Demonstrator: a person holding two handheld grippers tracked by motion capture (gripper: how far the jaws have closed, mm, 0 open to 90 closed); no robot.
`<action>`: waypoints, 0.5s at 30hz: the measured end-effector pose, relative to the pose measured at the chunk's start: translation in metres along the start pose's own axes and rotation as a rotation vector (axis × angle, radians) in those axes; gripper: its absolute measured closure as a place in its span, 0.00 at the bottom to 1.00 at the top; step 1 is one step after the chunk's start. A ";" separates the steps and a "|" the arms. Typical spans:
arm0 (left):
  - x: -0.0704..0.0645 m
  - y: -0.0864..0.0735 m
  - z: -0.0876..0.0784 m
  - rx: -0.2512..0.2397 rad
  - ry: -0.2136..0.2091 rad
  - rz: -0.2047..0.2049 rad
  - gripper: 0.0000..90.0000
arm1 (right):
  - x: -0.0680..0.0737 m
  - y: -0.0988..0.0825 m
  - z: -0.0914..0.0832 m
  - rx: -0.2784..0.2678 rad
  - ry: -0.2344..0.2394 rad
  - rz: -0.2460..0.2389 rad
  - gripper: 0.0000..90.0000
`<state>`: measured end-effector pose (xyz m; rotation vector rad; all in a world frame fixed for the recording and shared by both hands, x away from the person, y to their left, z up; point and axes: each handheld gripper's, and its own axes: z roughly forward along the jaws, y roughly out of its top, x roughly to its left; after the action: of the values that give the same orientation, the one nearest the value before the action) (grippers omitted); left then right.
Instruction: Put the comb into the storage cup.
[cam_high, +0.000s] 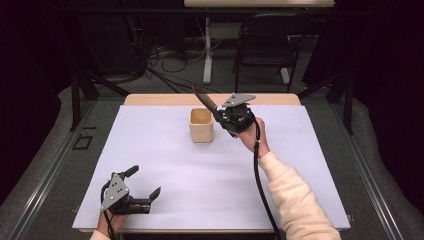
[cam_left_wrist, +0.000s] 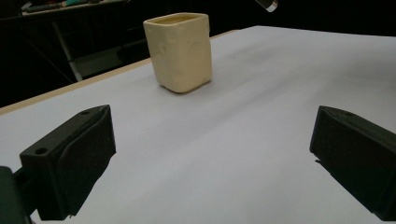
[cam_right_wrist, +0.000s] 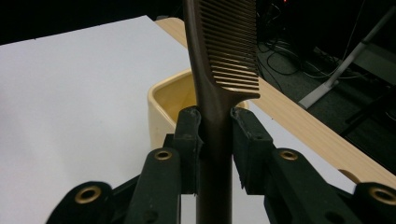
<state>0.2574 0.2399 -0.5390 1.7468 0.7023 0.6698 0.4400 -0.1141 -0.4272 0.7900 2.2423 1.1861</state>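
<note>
1. Right gripper (cam_high: 216, 113) raised above the worktop (cam_high: 210, 170), forearm angled up from the near edge; jaws clamped on the comb (cam_right_wrist: 219, 70) handle.
2. Comb teeth project beyond the jaws; cup (cam_high: 201, 125) just below and beyond them.
3. Left gripper (cam_high: 145, 185) low at the near edge, jaws wide, nothing between; cup well ahead.

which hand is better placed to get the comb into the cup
Right. The right hand-held gripper already clamps the comb by its handle beside the cream cup. The left hand-held gripper sits open at the table's near edge.
</note>
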 end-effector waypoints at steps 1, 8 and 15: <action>0.000 0.000 0.000 0.000 0.000 0.000 0.00 | 0.000 0.001 0.001 -0.001 -0.002 0.004 0.81; 0.001 0.000 0.001 0.002 -0.005 -0.003 0.00 | -0.003 0.006 0.008 -0.018 -0.009 0.018 0.81; 0.001 0.000 0.001 0.000 -0.003 -0.004 0.00 | -0.003 0.010 0.015 -0.037 -0.014 0.029 0.81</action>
<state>0.2587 0.2407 -0.5392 1.7455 0.7037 0.6642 0.4540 -0.1034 -0.4261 0.8162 2.1983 1.2287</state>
